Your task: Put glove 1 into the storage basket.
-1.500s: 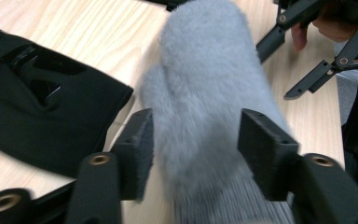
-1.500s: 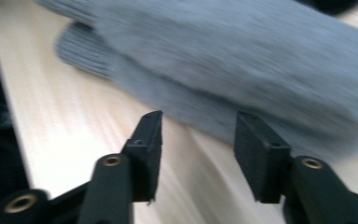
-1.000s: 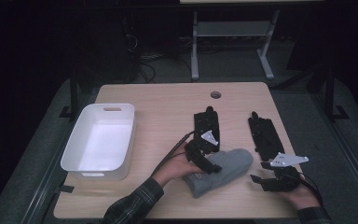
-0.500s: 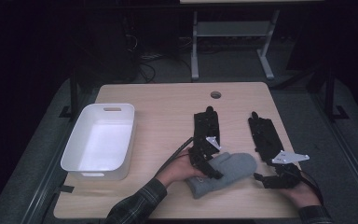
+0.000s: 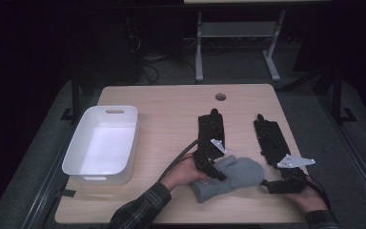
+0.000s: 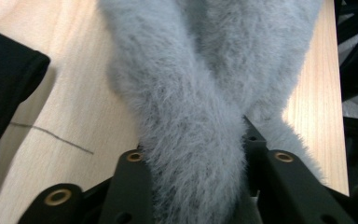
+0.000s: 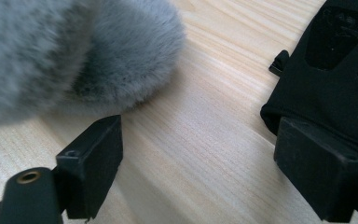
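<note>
One grey fuzzy mitten (image 5: 228, 177) is lying near the front edge of the table (image 5: 171, 105), between my two hands, and I am working on picking it up. My left gripper (image 5: 208, 167) has just been closing and is now pinching a ridge of the fleece between its jaws, as the left gripper view shows (image 6: 191, 154). I am judging that the bite is shallow, so I am planning to lift slowly and keep the pinch centred so the pile does not slip out. My right gripper (image 7: 196, 158) has just been opening; its jaws are standing wide with bare wood between them, just beside the mitten's rounded tip.

Two black gloves are lying beyond: one (image 5: 211, 133) touching the mitten's far side, possibly overlapped by it, the other (image 5: 270, 138) by my right gripper, where it is crowding that jaw. I am keeping clear of both. Well apart to the left, a white bin (image 5: 102, 143) is sitting open.
</note>
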Demonstrator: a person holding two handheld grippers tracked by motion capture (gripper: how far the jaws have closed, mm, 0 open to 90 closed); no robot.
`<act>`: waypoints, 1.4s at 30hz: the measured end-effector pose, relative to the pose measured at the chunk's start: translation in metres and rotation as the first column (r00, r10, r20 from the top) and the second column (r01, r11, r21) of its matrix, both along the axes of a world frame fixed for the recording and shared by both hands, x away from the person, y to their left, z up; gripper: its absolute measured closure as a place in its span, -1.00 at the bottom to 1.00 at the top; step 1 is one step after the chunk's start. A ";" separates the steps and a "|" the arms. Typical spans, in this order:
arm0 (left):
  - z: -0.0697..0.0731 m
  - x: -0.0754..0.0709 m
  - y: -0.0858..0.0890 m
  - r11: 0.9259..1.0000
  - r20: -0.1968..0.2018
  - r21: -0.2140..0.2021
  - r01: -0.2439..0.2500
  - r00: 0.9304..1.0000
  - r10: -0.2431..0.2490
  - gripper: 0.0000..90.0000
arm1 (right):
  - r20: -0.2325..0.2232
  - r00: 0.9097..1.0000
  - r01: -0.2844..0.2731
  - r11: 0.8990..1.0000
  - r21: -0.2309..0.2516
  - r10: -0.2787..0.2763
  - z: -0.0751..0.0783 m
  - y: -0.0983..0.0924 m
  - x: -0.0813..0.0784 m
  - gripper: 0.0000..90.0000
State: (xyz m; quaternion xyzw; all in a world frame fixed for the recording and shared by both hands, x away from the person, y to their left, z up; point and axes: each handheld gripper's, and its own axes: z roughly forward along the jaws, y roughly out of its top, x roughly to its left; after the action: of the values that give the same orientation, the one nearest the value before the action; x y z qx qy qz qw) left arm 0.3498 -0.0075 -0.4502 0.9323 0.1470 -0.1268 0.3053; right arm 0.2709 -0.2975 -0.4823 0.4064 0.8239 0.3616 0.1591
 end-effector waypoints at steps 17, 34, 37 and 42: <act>0.041 0.005 0.041 0.994 0.036 -0.056 -0.091 0.995 0.093 0.68 | 0.000 1.000 -0.001 1.000 -0.001 0.001 0.000 0.000 0.000 -0.68; 0.071 0.016 0.095 0.980 0.069 -0.065 -0.188 0.979 0.192 0.74 | -0.002 1.000 0.001 1.000 0.001 -0.001 0.000 0.000 0.000 -0.68; 0.080 0.017 0.105 0.976 0.078 -0.071 -0.208 0.974 0.213 0.75 | -0.002 1.000 0.003 1.000 0.002 -0.003 0.000 0.001 -0.001 -0.68; 0.097 0.018 0.125 0.967 0.108 -0.079 -0.243 0.962 0.250 0.75 | 0.000 1.000 0.001 1.000 0.001 -0.001 0.000 0.000 0.000 -0.68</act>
State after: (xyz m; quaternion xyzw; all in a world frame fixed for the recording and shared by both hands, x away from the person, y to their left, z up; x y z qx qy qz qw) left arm 0.3681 0.1176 -0.3536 0.9020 0.2396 -0.0379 0.3570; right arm 0.2705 -0.2970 -0.4824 0.4068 0.8234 0.3622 0.1590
